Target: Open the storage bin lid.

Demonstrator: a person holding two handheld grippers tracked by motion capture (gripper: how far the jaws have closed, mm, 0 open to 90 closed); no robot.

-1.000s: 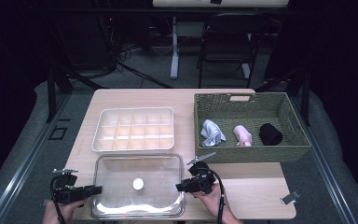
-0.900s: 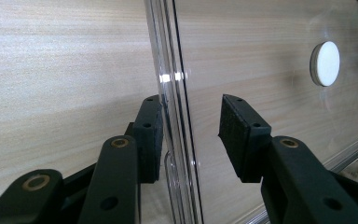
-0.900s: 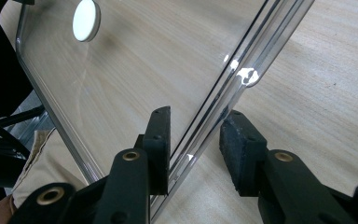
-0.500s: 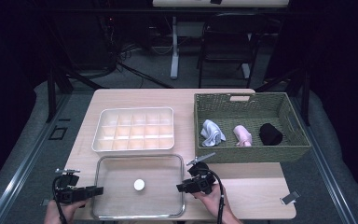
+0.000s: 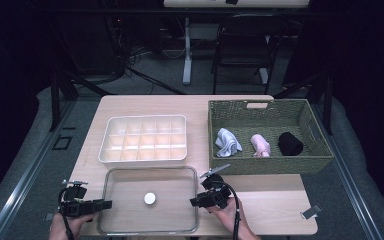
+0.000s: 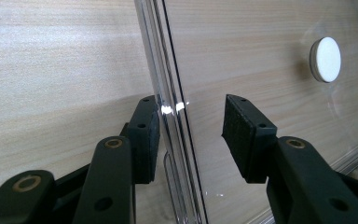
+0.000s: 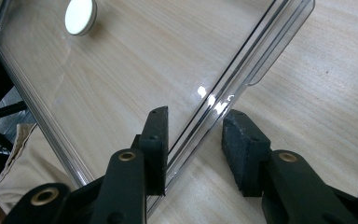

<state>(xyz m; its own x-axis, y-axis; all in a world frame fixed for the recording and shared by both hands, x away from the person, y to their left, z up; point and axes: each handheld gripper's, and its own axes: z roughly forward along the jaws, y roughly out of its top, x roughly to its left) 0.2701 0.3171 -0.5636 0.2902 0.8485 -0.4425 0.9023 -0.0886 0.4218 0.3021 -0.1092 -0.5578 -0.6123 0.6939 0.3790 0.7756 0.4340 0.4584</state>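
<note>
Two hand-held grippers, left (image 5: pixel 106 203) and right (image 5: pixel 194 202), set at opposite edges of clear lid (image 5: pixel 150 184). Jaws parted astride each rim, pads not pressing. Lid flat on tabletop (image 5: pixel 275 200), beside white divided tray (image 5: pixel 143 140).

Black grippers: left gripper (image 5: pixel 101 204), right gripper (image 5: pixel 194 202); brass rivets, textured pads, trailing black cables.
</note>
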